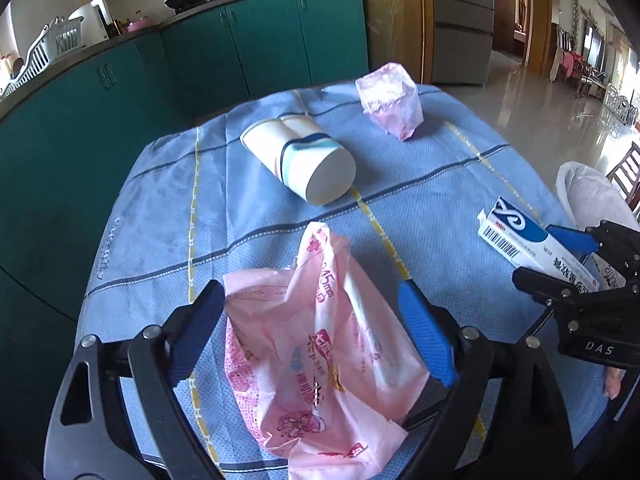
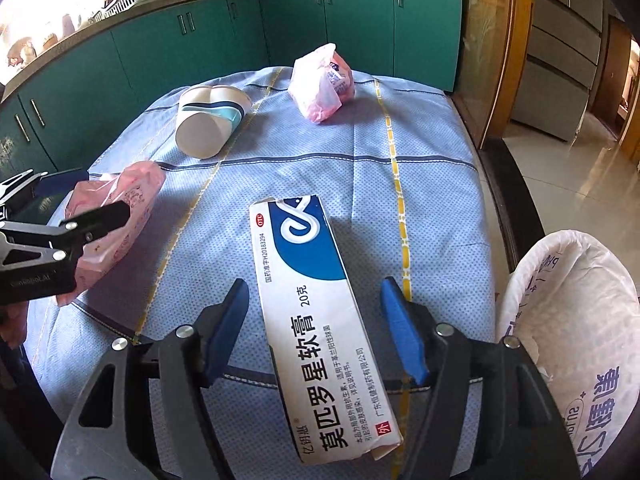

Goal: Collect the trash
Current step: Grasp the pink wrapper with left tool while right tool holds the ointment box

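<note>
Left gripper [image 1: 312,312] fingers spread around a pink wrapper [image 1: 320,344]; right gripper [image 2: 316,320] fingers spread either side of an ointment box [image 2: 316,320] on the table [image 2: 420,184].

cup [image 2: 210,122] behind box [image 2: 320,312], bin [image 2: 576,320] right

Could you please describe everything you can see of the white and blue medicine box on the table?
The medicine box is a long, narrow cardboard carton, white with a blue panel bearing a white looped logo, black Chinese lettering and a barcode on one side. Its far end flap looks torn open. It lies flat on the blue checked tablecloth, lengthwise between the open fingers of the right gripper, whose blue pads stand clear of its sides. A lined white bin stands to its right.
</note>
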Demonstrator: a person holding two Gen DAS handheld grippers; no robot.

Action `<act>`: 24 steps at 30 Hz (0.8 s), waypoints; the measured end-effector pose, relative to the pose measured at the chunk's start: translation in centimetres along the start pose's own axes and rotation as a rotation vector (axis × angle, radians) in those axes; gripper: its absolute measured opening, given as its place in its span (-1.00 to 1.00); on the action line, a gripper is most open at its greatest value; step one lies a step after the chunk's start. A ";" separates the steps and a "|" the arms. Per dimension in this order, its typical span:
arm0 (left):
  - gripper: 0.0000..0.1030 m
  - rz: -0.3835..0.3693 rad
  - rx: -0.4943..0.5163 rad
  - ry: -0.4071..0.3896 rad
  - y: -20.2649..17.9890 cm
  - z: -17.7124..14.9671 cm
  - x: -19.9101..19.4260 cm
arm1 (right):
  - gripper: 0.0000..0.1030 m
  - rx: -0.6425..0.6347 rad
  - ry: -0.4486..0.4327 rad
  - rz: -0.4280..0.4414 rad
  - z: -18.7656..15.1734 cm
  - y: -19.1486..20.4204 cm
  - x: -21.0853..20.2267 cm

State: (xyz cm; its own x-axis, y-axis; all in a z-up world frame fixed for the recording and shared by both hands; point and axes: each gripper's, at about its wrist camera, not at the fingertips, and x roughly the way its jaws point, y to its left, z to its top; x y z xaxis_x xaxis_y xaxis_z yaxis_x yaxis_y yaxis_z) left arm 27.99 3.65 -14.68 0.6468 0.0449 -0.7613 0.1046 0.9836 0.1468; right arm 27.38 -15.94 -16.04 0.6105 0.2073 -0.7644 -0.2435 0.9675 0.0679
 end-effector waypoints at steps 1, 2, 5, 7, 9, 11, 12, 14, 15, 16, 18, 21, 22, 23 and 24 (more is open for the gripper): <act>0.72 -0.002 0.001 0.006 0.0 0.0 0.1 | 0.30 0.000 0.001 -0.001 0.0 0.0 0.0; 0.72 -0.007 0.001 0.017 0.0 -0.1 0.3 | 0.30 -0.001 0.002 -0.001 0.0 0.0 0.1; 0.70 -0.026 -0.005 0.034 0.1 -0.3 0.7 | 0.30 -0.005 0.001 0.002 0.0 0.2 0.2; 0.54 -0.041 -0.013 0.040 0.3 -0.3 0.7 | 0.30 -0.015 0.000 0.007 0.0 0.4 0.3; 0.43 -0.063 -0.030 0.049 0.5 -0.3 0.8 | 0.13 -0.022 -0.003 0.016 0.0 0.6 0.3; 0.35 -0.067 -0.039 0.047 0.7 -0.3 0.7 | -0.11 -0.028 -0.005 0.017 0.0 0.7 0.2; 0.29 -0.067 -0.040 0.045 0.7 -0.3 0.6 | -0.12 -0.026 -0.006 0.020 0.1 0.6 0.2; 0.14 -0.067 -0.043 0.040 0.7 -0.2 0.5 | -0.12 -0.023 -0.010 0.021 0.1 0.5 0.1; 0.05 -0.065 -0.047 0.035 0.7 -0.2 0.4 | -0.12 -0.021 -0.016 0.019 0.1 0.5 0.0; 0.00 -0.068 -0.050 0.033 0.8 -0.1 0.3 | -0.12 -0.019 -0.020 0.019 0.1 0.5 -0.1; -0.04 -0.080 -0.059 0.029 0.9 0.0 0.2 | -0.12 -0.009 -0.044 0.021 0.2 0.3 -0.6; -0.08 -0.068 -0.056 0.004 0.7 0.0 -0.3 | -0.12 0.003 -0.084 0.008 0.4 0.1 -1.4; -0.08 -0.063 -0.056 -0.016 0.6 0.1 -0.7 | -0.12 0.006 -0.093 0.004 0.4 0.0 -1.6; -0.09 -0.060 -0.055 -0.033 0.6 0.3 -1.0 | -0.12 0.009 -0.106 -0.004 0.5 -0.1 -1.9; -0.09 -0.058 -0.056 -0.052 0.5 0.4 -1.5 | -0.12 0.013 -0.116 -0.013 0.5 -0.2 -2.1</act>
State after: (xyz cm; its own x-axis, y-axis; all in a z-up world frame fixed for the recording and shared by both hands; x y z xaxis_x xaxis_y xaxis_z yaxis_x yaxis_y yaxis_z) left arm 27.43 3.99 -13.21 0.6795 -0.0204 -0.7334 0.1020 0.9925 0.0669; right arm 26.54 -16.52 -14.10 0.6966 0.2093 -0.6863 -0.2260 0.9718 0.0670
